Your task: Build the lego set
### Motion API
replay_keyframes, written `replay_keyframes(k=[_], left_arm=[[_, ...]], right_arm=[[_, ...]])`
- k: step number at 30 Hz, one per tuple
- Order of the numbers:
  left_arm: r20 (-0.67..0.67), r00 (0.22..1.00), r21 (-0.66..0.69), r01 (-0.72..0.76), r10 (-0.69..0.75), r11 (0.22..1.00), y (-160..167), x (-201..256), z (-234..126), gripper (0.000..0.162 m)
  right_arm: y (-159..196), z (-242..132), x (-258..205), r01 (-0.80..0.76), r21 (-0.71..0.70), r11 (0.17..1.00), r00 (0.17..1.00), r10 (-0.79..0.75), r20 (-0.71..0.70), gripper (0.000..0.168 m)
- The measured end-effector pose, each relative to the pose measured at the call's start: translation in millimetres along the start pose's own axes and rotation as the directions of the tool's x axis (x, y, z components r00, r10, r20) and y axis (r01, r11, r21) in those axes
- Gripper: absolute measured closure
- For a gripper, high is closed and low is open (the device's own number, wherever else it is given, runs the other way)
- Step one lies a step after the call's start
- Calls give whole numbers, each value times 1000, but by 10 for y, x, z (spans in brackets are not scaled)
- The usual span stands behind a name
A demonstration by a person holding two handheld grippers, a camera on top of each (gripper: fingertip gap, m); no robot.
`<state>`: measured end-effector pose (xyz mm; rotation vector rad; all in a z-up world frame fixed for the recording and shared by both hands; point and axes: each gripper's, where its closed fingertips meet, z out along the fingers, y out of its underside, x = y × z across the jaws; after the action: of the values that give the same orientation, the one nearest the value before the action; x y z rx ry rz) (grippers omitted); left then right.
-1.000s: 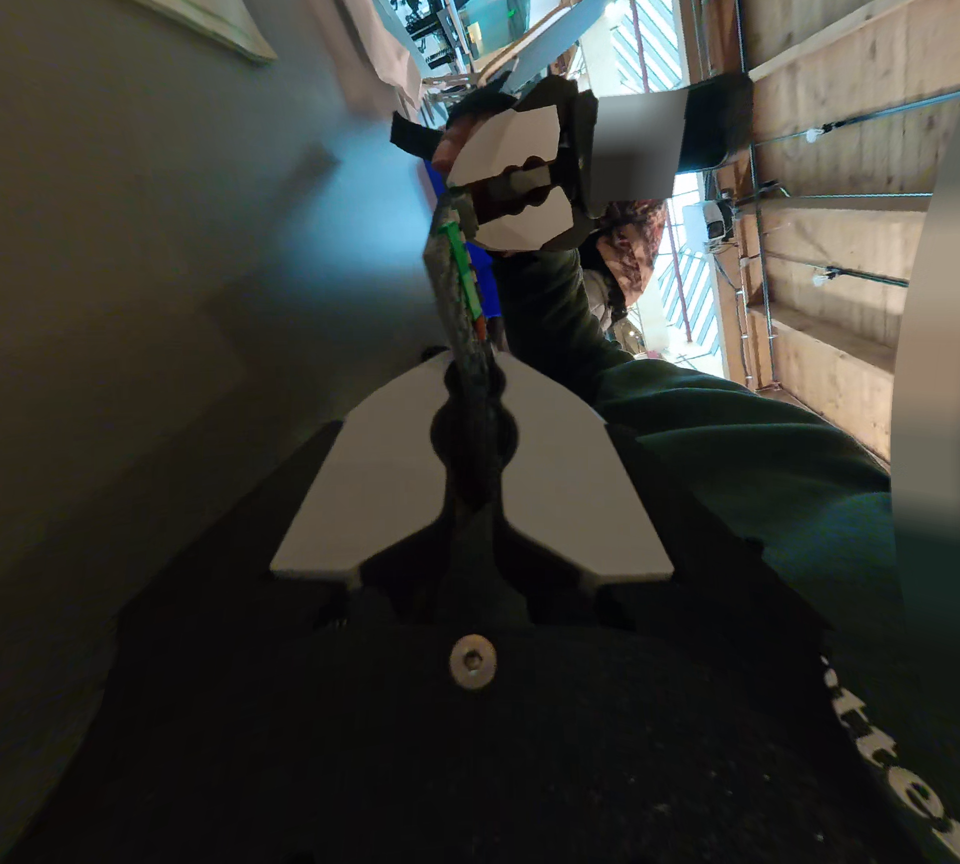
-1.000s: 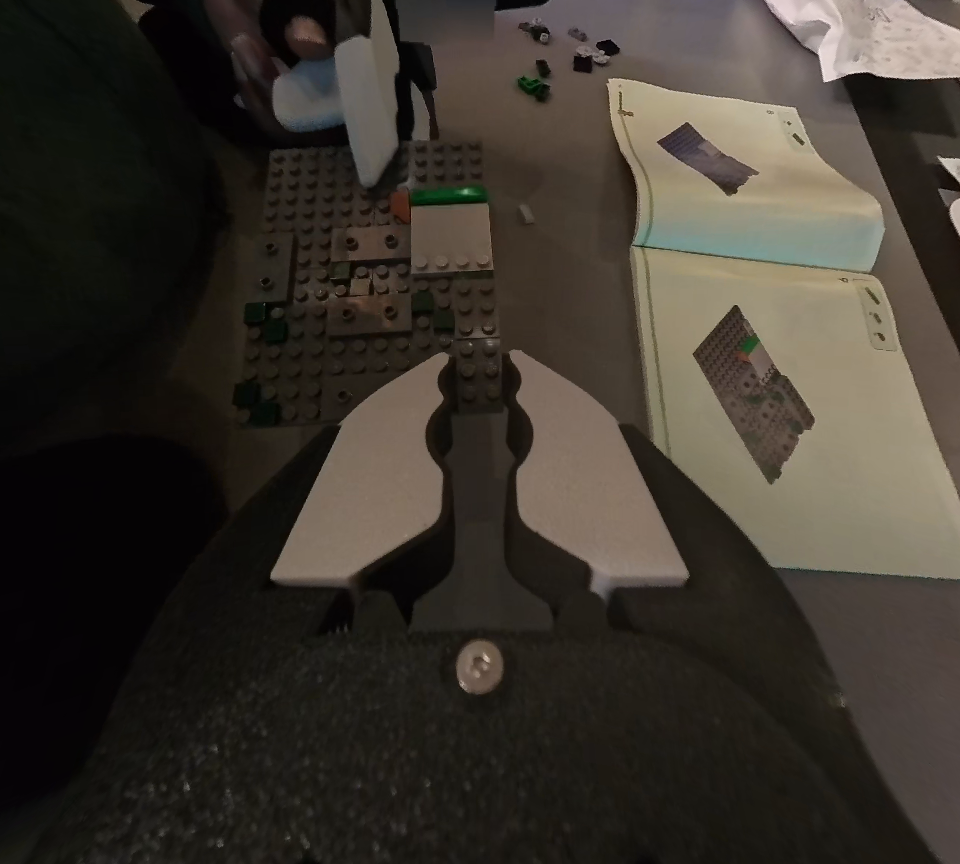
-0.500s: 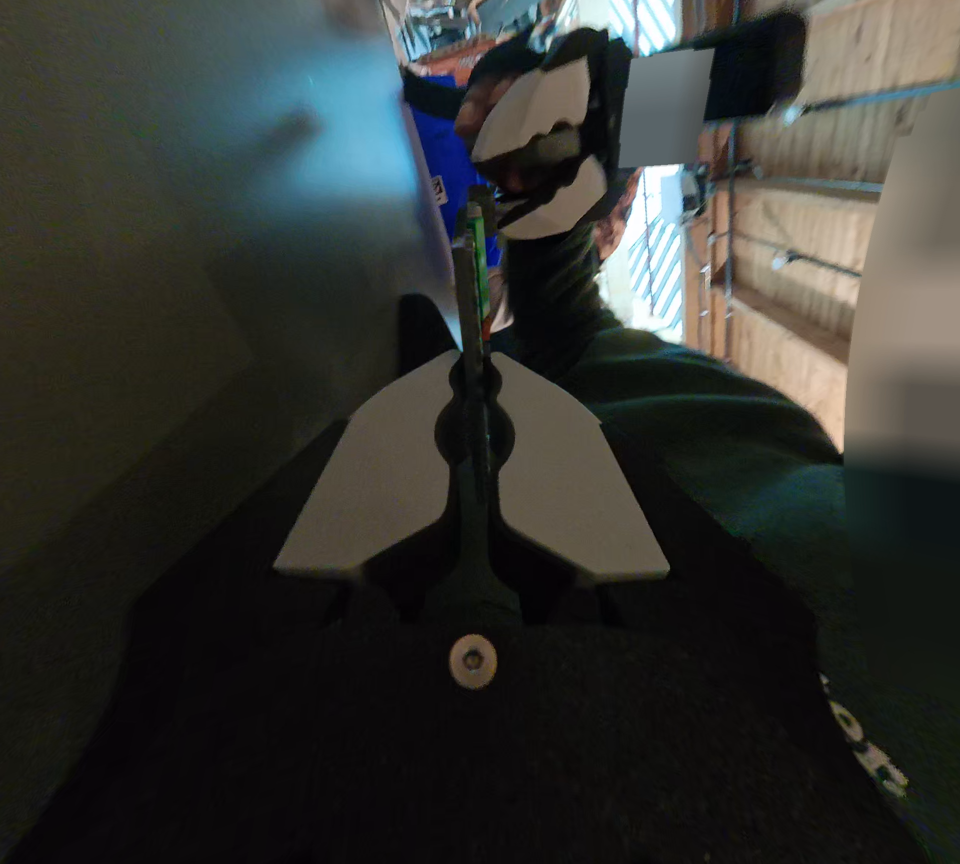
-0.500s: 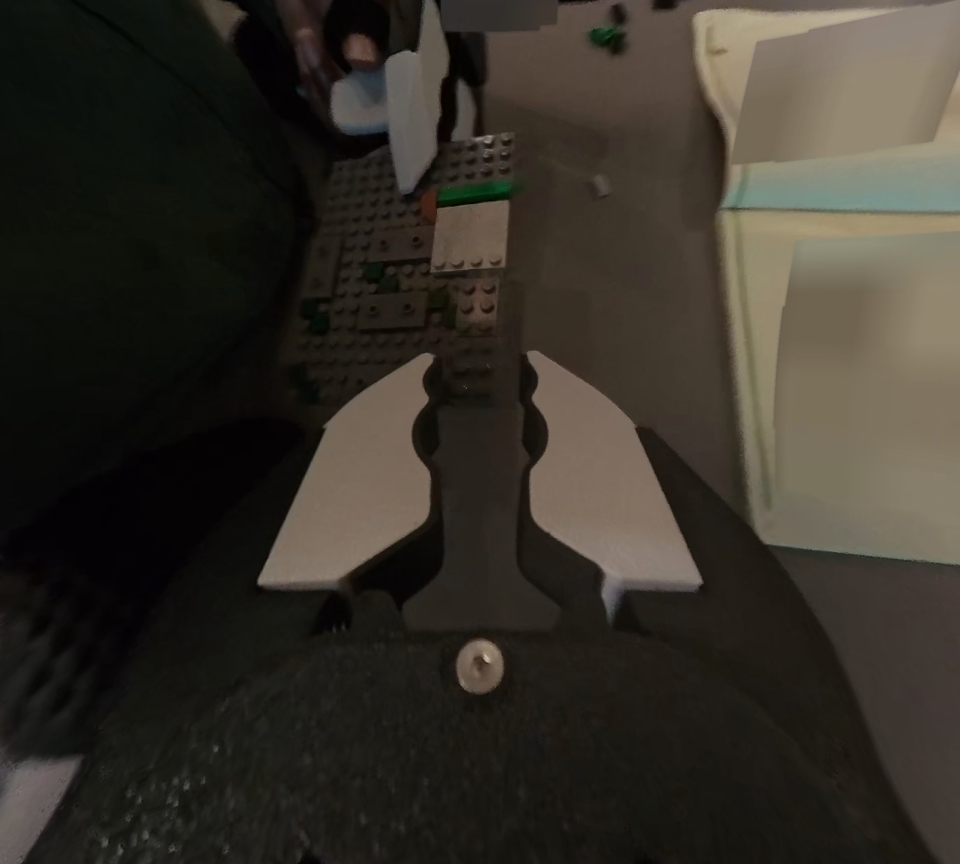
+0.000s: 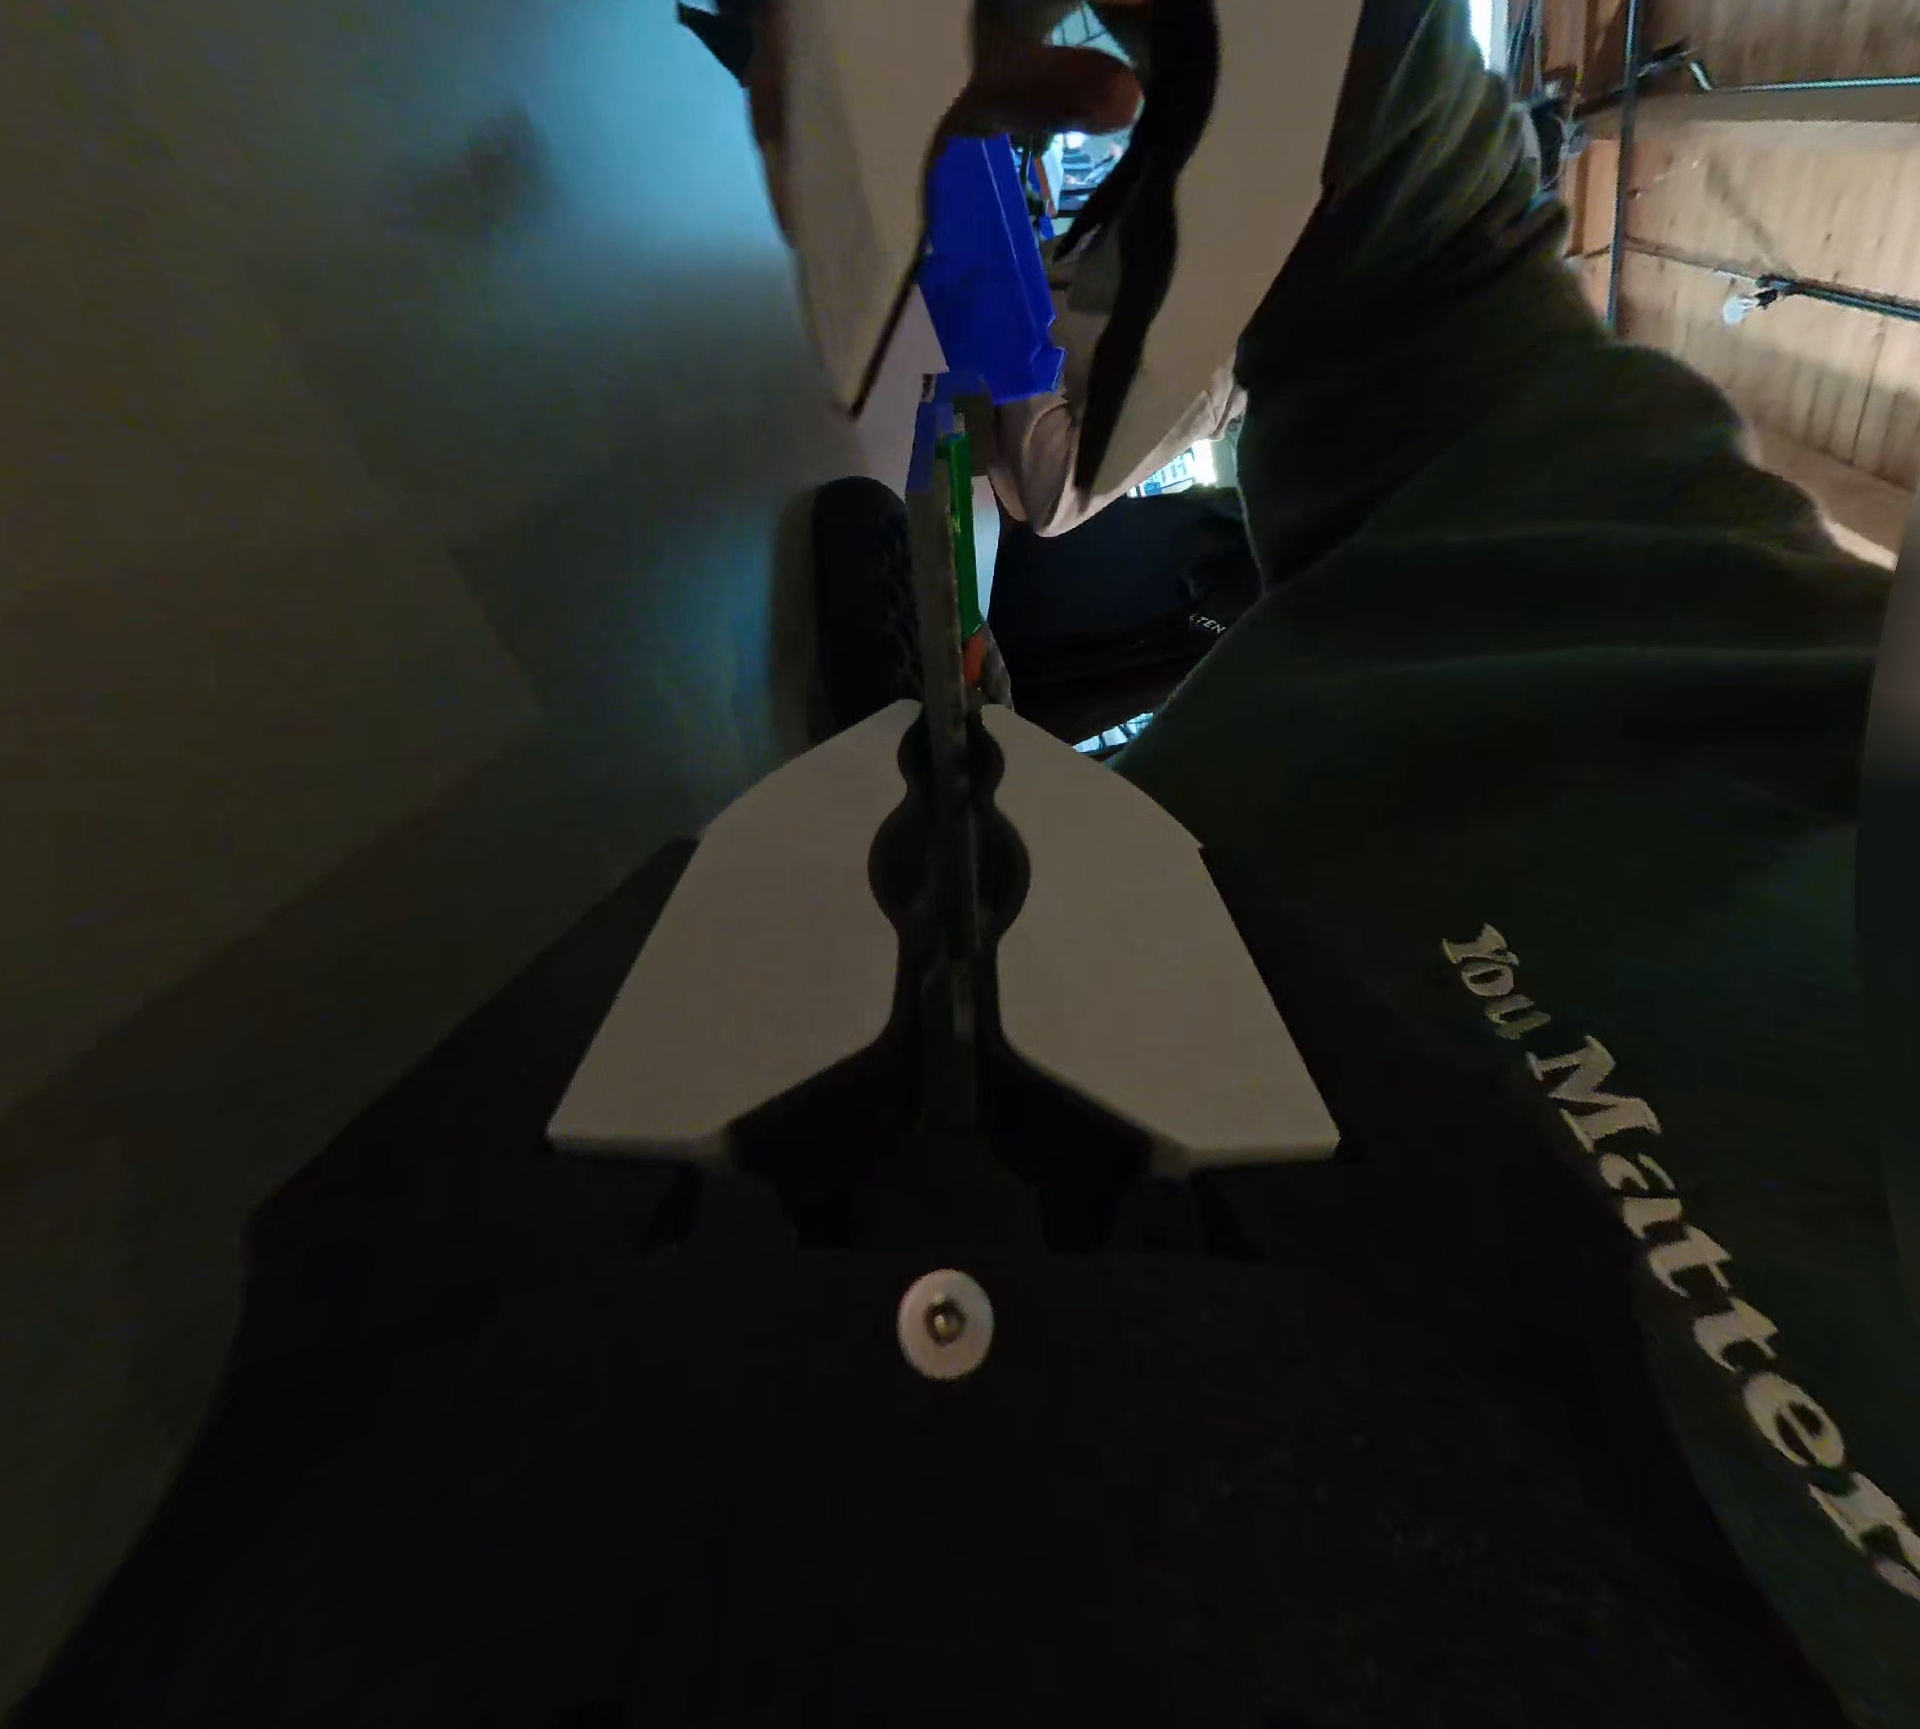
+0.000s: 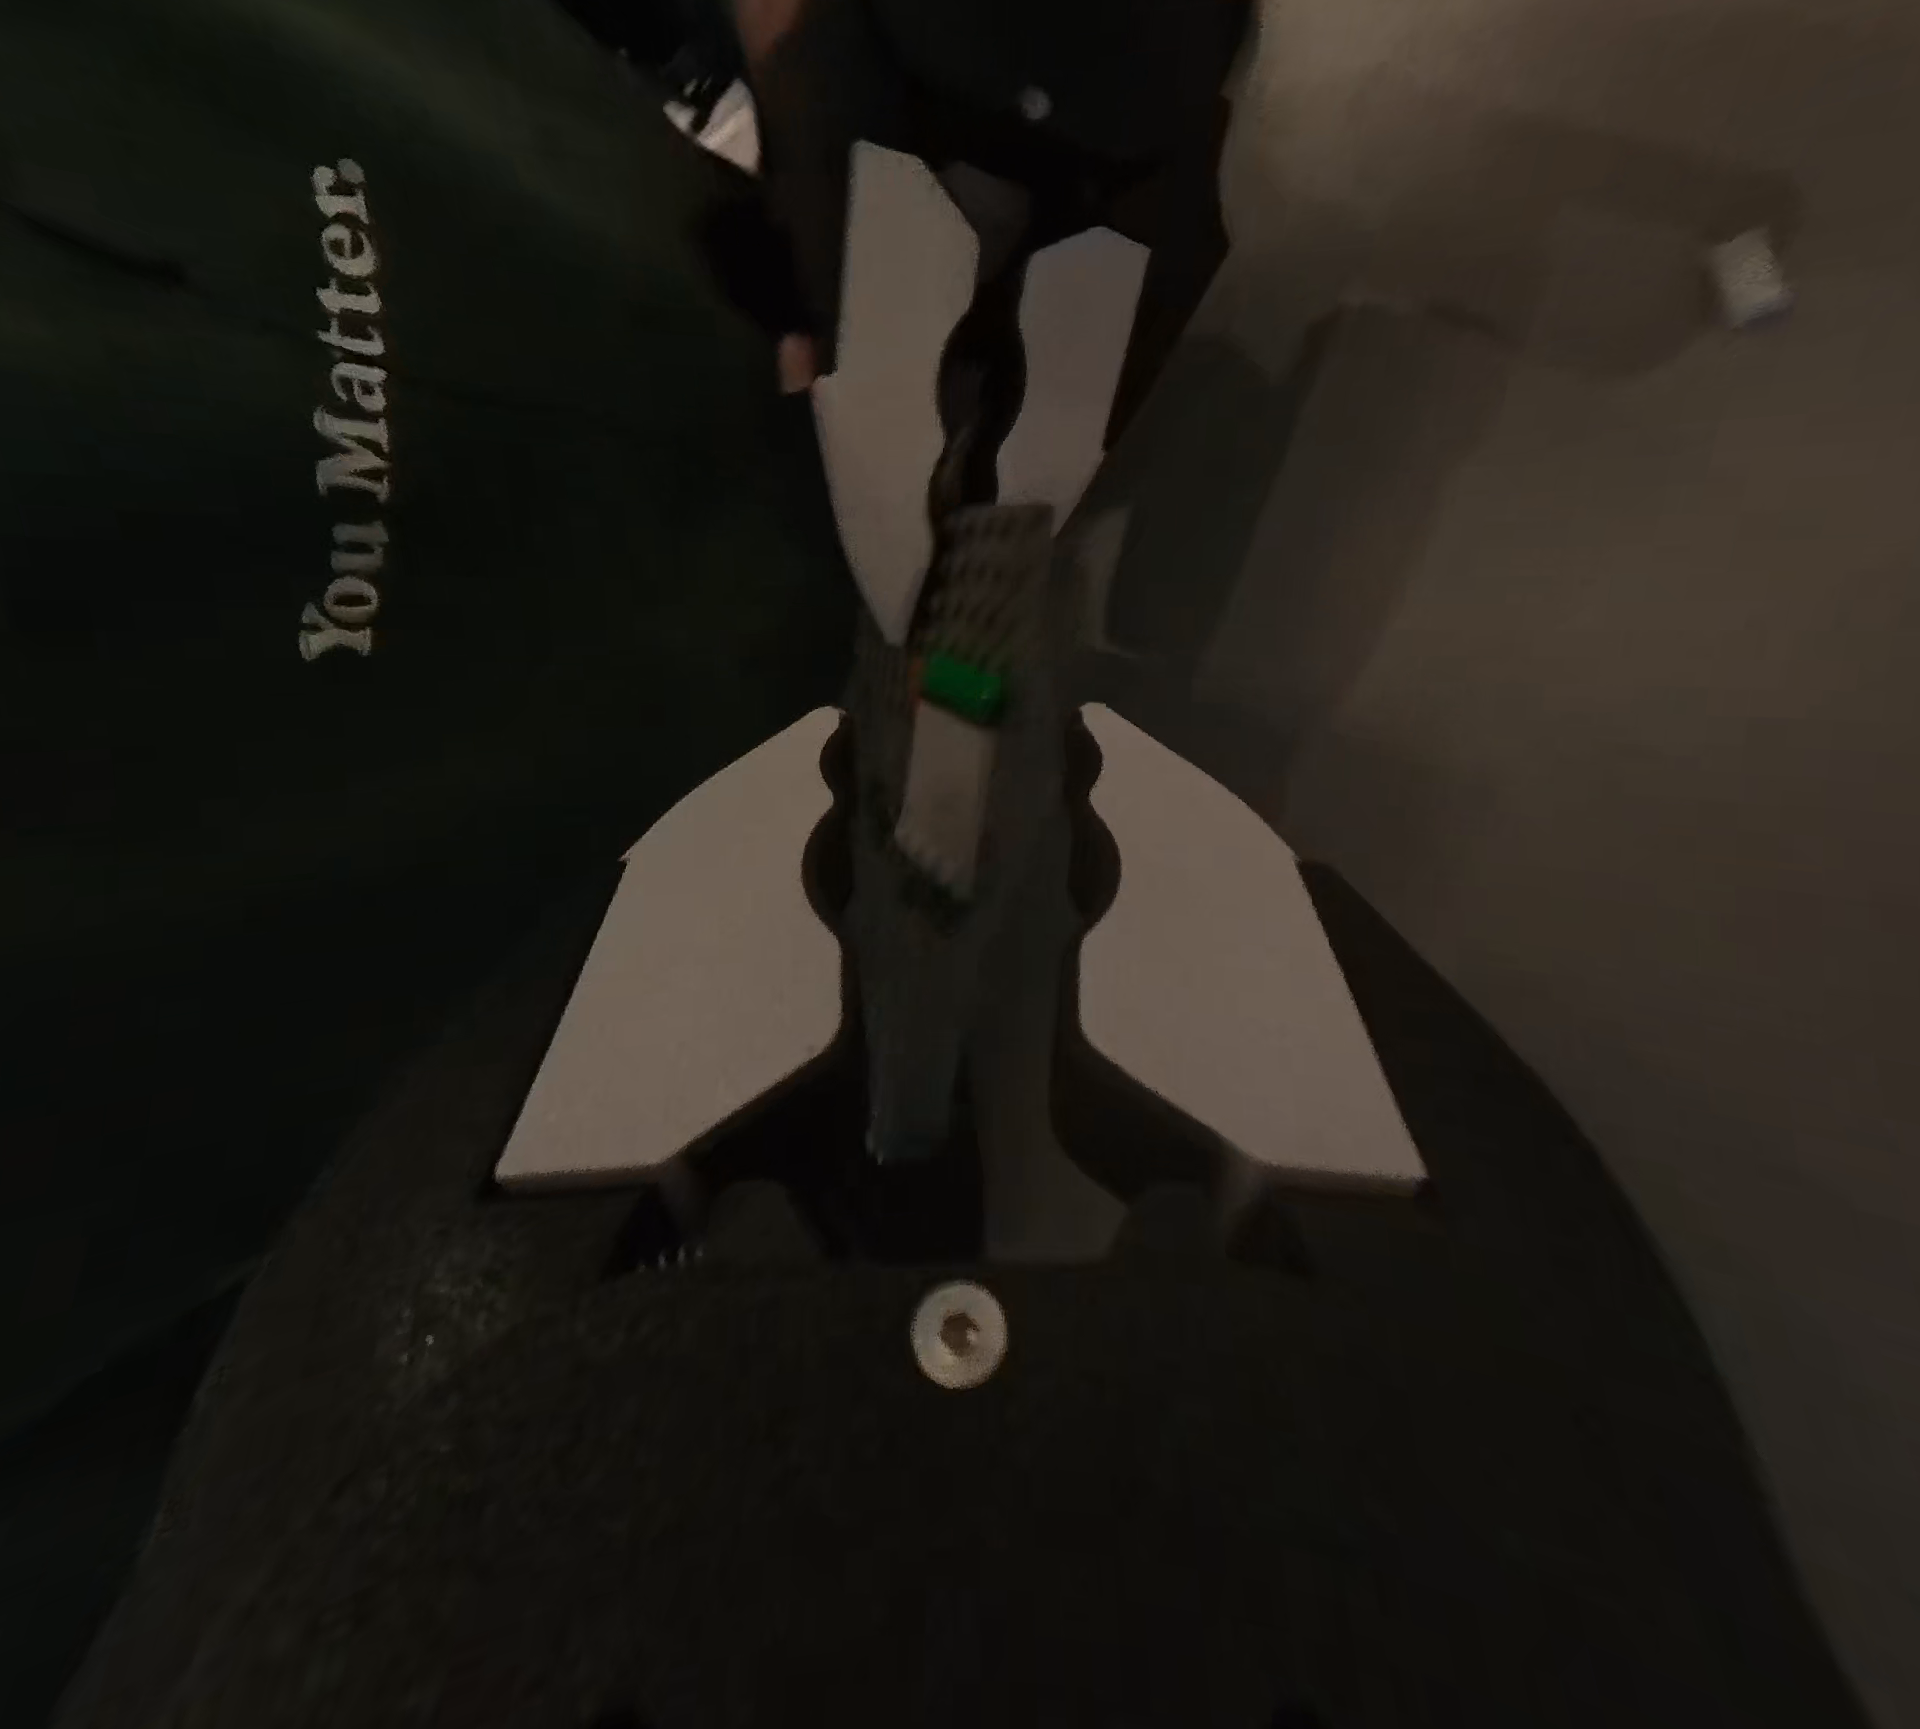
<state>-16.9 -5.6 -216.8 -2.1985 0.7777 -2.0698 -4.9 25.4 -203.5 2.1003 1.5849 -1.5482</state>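
The dark grey Lego baseplate [image 5: 940, 599] is held up on edge. It carries a green brick [image 6: 961, 682], a pale flat tile [image 6: 945, 786] and a small orange piece [image 5: 971, 656]. My left gripper [image 5: 951, 713] is shut on one edge of the plate; it also shows at the top of the right wrist view [image 6: 987, 526]. My right gripper [image 6: 961, 718] is open, its jaws standing either side of the plate's opposite end without pinching it. It also fills the top of the left wrist view [image 5: 966, 443].
A person's dark green sweatshirt with pale lettering [image 5: 1558, 848] is close beside both grippers. The grey table [image 6: 1558, 744] holds a small loose grey piece [image 6: 1751, 282]. A blue bin [image 5: 987, 297] shows behind the plate. The gap from one gripper's tips to the other's is roughly 4 cm.
The baseplate has come up from lying flat on the table to standing on edge. My right gripper has moved forward so that its jaws straddle the plate. The instruction booklet has left the view.
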Motion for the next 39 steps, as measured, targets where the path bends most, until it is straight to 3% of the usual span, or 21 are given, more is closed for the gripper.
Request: replay_keyframes(k=[3, 13, 27, 39], left_arm=[[13, 1000, 6, -3, 3, 1000, 10, -24, -22, 157], [25, 999, 4, -26, 26, 1000, 41, -26, -50, 157], [-69, 998, -11, -6, 5, 1000, 114, 115, -37, 156], [-18, 994, -53, -107, 106, 993, 210, 126, -86, 155]], right_arm=[[-17, 107, 37, -18, -67, 998, 998, 22, 51, 133], [-23, 205, 39, -43, -74, 996, 991, 52, 127, 154], [-2, 218, -129, 30, -59, 998, 983, -19, 183, 157], [-8, 305, -177, 41, -33, 999, 983, -34, 180, 161]])
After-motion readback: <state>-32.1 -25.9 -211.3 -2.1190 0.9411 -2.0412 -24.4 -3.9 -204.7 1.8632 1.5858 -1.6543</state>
